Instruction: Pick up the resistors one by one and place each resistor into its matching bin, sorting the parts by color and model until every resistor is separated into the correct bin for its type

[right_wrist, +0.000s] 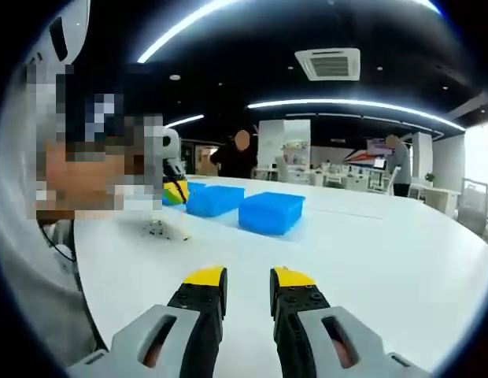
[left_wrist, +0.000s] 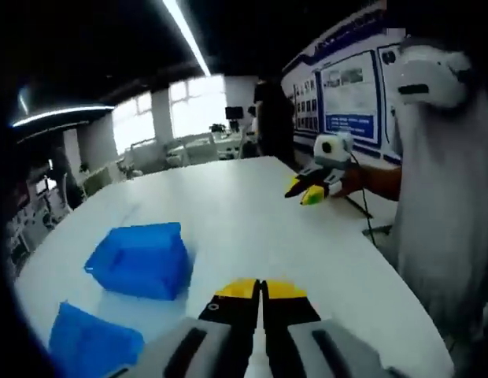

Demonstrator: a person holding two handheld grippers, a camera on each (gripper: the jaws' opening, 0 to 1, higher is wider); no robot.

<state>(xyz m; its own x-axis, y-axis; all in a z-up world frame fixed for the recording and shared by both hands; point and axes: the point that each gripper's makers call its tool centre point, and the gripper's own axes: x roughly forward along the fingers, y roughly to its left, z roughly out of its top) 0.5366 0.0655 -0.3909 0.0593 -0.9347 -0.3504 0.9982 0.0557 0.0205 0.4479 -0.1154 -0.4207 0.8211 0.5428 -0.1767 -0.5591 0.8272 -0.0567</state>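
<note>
The left hand-held gripper (left_wrist: 262, 285) is pressed together, empty. The right hand-held gripper (right_wrist: 248, 276) is apart, and the tiny resistors (right_wrist: 161, 230) ahead-left on the worktop (right_wrist: 370, 252) could slip out.

Open-plan office; desks (right_wrist: 362, 179), wall posters (left_wrist: 350, 94), ceiling vent (right_wrist: 330, 63)

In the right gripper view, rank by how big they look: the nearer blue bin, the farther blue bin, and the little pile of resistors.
1. Nearer blue bin.
2. Farther blue bin, though distance may shrink it; the two could match.
3. Resistor pile, plainly smallest.
</note>
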